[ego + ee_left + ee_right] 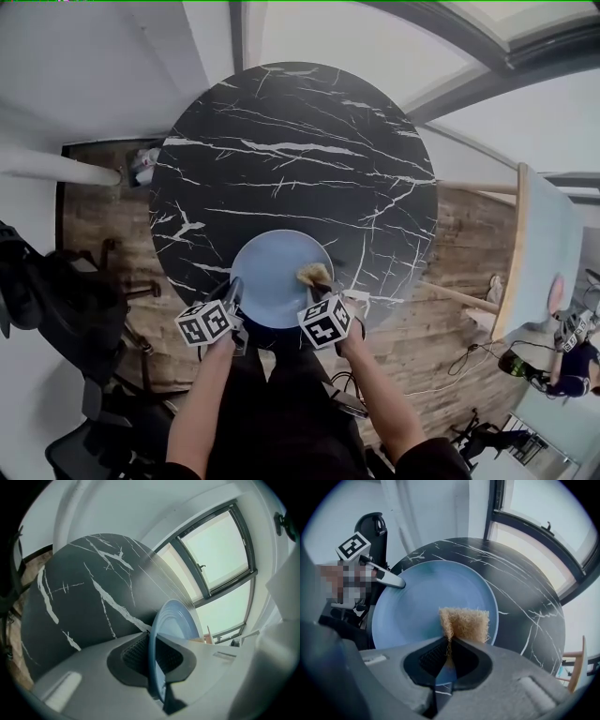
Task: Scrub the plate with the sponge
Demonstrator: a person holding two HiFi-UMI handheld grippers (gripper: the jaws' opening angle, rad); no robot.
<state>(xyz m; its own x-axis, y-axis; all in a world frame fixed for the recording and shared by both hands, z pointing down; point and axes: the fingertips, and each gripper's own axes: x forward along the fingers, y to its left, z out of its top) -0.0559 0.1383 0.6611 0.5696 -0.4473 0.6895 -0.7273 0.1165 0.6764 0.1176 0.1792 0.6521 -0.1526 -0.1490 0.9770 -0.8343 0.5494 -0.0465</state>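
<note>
Two grippers held firm: you were mid-scrub.
Head view: the round pale-blue plate (267, 281) lay at the near edge of the black marble-veined round table (281, 150). Left gripper view: your left gripper (152, 648) was clamped on the plate's rim, steadying it. Right gripper view: your right gripper (450, 643) pinched the tan fibrous sponge (465, 624) over the plate's right part. Next, I'd judge, it needed sweeping across the unscrubbed face.

Round black marble table (291, 141), worn wooden floor (459, 272), white walls (75, 66) — large dark-framed windows (215, 550), pale daylight
</note>
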